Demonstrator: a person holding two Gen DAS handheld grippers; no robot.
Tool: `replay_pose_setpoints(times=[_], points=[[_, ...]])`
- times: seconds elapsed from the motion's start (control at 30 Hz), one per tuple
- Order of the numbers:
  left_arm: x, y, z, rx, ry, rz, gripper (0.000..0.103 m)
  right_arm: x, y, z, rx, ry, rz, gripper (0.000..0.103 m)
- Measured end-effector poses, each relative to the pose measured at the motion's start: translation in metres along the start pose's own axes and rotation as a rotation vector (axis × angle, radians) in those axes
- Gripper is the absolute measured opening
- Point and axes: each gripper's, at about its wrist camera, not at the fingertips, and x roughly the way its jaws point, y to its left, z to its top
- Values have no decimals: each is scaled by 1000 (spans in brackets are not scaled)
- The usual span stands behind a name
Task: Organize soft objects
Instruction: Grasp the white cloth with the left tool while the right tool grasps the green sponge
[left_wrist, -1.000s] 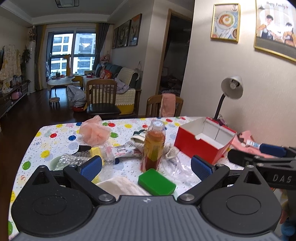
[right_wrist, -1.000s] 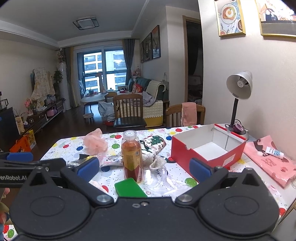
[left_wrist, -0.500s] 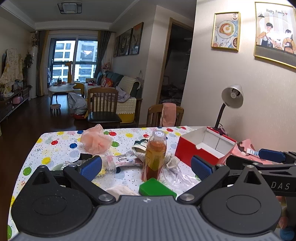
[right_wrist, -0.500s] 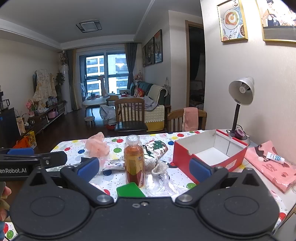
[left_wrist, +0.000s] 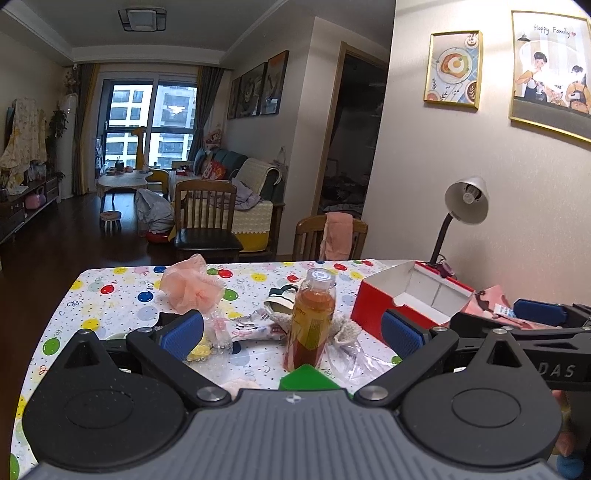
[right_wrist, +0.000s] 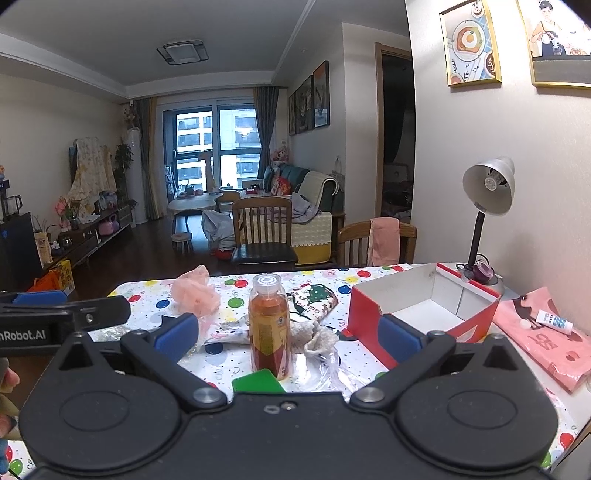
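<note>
Soft things lie on the polka-dot table (left_wrist: 110, 295): a pink mesh puff (left_wrist: 192, 290) (right_wrist: 195, 295), a patterned sock (right_wrist: 314, 299), a beige knitted cloth (right_wrist: 317, 338) and a printed cloth (left_wrist: 255, 328) behind the bottle. An open red box (left_wrist: 406, 302) (right_wrist: 424, 306) stands at the right. My left gripper (left_wrist: 291, 332) is open and empty, held above the near table edge. My right gripper (right_wrist: 288, 334) is open and empty, beside it.
A bottle of amber drink (left_wrist: 312, 317) (right_wrist: 269, 325) stands in the middle, a green block (left_wrist: 308, 378) before it. Crumpled clear plastic (right_wrist: 336, 365) lies near. A pink bag with a tube (right_wrist: 546, 332) and a desk lamp (right_wrist: 487, 206) sit at the right.
Both grippers have drawn back and tilted up, so the table shows lower and farther. Nothing on the table has moved.
</note>
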Motion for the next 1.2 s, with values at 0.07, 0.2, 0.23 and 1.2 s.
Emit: replay_pose_setpoints(times=[0.07, 0.2, 0.23, 1.2], points=[[6, 0, -2, 4, 8, 11, 103, 3, -1, 0, -1, -1, -2, 103], [22, -3, -8, 24, 52, 6, 103, 10, -2, -2, -11, 8, 23, 102], [27, -4, -10, 30, 62, 6, 103, 12, -1, -2, -20, 14, 33, 102], [199, 31, -89, -82, 504, 175, 102, 192, -4, -75, -317, 407, 315, 81]])
